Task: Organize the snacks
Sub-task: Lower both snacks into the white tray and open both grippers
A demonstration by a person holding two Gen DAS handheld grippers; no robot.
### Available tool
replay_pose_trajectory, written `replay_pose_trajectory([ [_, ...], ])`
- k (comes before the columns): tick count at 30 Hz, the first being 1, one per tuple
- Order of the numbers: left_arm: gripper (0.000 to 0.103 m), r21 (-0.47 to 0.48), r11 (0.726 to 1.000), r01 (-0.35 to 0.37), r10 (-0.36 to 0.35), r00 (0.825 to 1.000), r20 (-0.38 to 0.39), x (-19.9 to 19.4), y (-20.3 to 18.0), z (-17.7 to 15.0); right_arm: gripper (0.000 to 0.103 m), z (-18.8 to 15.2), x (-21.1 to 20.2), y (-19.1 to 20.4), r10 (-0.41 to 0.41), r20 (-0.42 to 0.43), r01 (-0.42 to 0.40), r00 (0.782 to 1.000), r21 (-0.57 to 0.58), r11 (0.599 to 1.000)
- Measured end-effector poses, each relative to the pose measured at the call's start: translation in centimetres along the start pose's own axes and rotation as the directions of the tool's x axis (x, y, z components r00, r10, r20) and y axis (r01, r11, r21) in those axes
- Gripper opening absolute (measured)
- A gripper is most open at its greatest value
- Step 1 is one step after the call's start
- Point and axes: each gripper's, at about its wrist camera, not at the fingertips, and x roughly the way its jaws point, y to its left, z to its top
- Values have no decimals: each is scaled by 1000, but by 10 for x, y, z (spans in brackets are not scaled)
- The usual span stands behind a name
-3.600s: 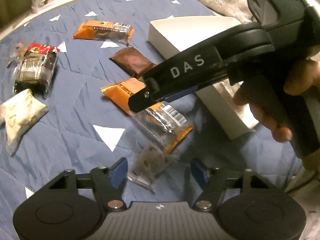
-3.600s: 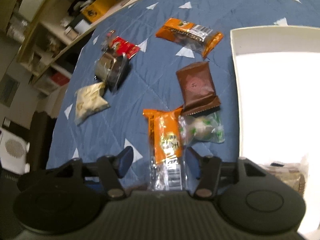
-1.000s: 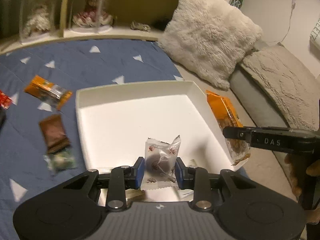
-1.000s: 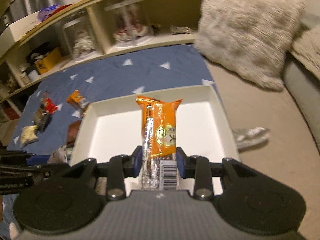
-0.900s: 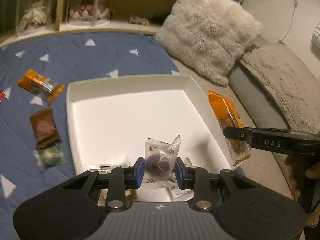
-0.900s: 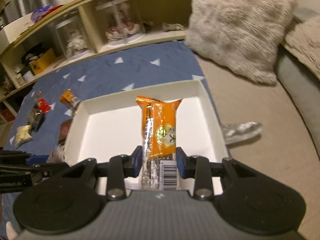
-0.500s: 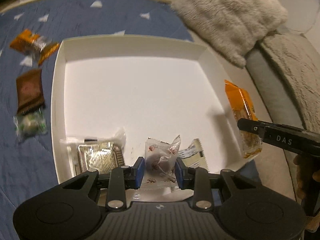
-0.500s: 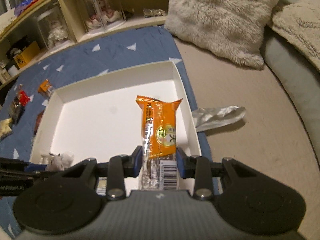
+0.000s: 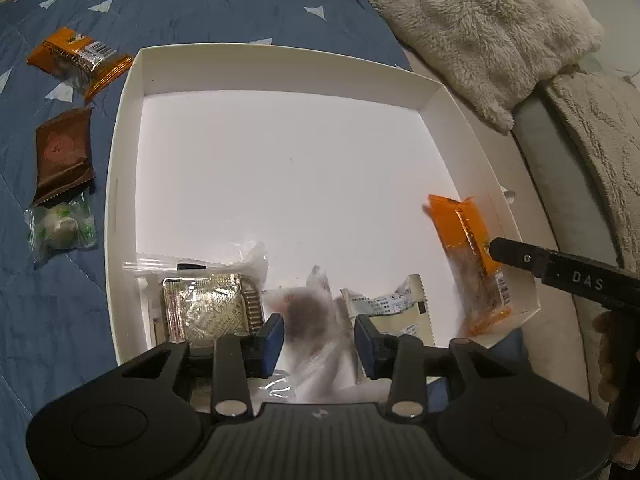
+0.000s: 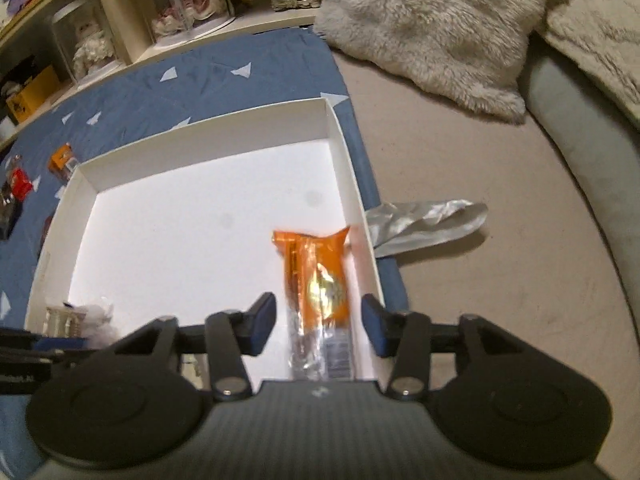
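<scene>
A white box (image 9: 124, 128) lies on a blue quilt. Over its near edge my left gripper (image 9: 319, 342) has its jaws opening. A clear-wrapped brown snack (image 9: 304, 316) is blurred between the blue pads, and neither pad presses on it. At the box's right wall my right gripper (image 10: 318, 328) has its jaws opening too. The long orange packet (image 10: 316, 280) hangs loose between them, clear of both pads. In the left wrist view that orange packet (image 9: 468, 256) stands tilted against the right wall beside one of the right gripper's fingers (image 9: 560, 276).
A foil-wrapped snack (image 9: 212, 308) and a white packet (image 9: 388, 308) lie in the box's near end. On the quilt to the left are an orange packet (image 9: 80, 60), a brown one (image 9: 62, 160) and a green-white one (image 9: 60, 228). A fluffy pillow (image 9: 480, 20) and a silver wrapper (image 10: 424, 224) lie to the right.
Both grippers came down over the box, each shut on its snack. Now both pairs of jaws have parted, and the brown snack and the orange packet have slipped free.
</scene>
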Motion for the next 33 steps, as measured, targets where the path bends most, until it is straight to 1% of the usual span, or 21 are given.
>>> replay_pose_trajectory([
  [1,43,3,1000,-1,1,1000,-2,-1,-1,0,55,0,-2,-1,14,-3,-14,1000,8,1000],
  [3,51,9,1000,6,-6,1000,-4,-4,-3,-1,55,-2,-6,-1,24,-8,-24,1000,10,1000],
  [9,59,40,999,-4,4,1000,3,-15,-12,-5,55,-9,-18,5,17,-21,-17,1000,-14,1000],
  [13,62,52,999,-7,7,1000,8,-21,-15,-6,56,-14,-27,7,19,-18,-19,1000,-17,1000],
  [16,63,54,999,-9,9,1000,6,-26,-15,-8,60,-18,-33,6,24,-13,-24,1000,-6,1000],
  [17,65,56,998,-11,10,1000,7,-28,-16,-9,62,-19,-35,6,25,-11,-25,1000,-4,1000],
  [19,73,63,998,-12,11,1000,10,-31,-18,-9,66,-22,-40,6,27,-4,-27,1000,-1,1000],
  [21,83,71,997,-13,12,1000,16,-36,-19,-11,75,-24,-46,6,32,3,-32,999,0,999],
  [25,90,79,997,-12,11,1000,18,-44,-21,-14,84,-29,-56,8,31,13,-31,999,-10,999],
  [27,97,81,997,-8,6,1000,23,-48,-20,-15,91,-31,-61,9,28,21,-28,999,-14,1000],
  [28,98,83,997,-8,6,1000,27,-50,-20,-16,92,-32,-64,10,25,27,-24,999,-16,1000],
  [30,100,96,995,-12,9,999,36,-55,-20,-17,98,-35,-70,11,12,40,-11,999,-16,1000],
  [32,102,111,994,-17,13,999,43,-61,-19,-19,102,-37,-77,11,3,56,-2,998,-11,1000],
  [33,103,116,993,-21,15,999,52,-65,-18,-19,102,-38,-80,12,0,63,1,998,-9,1000],
])
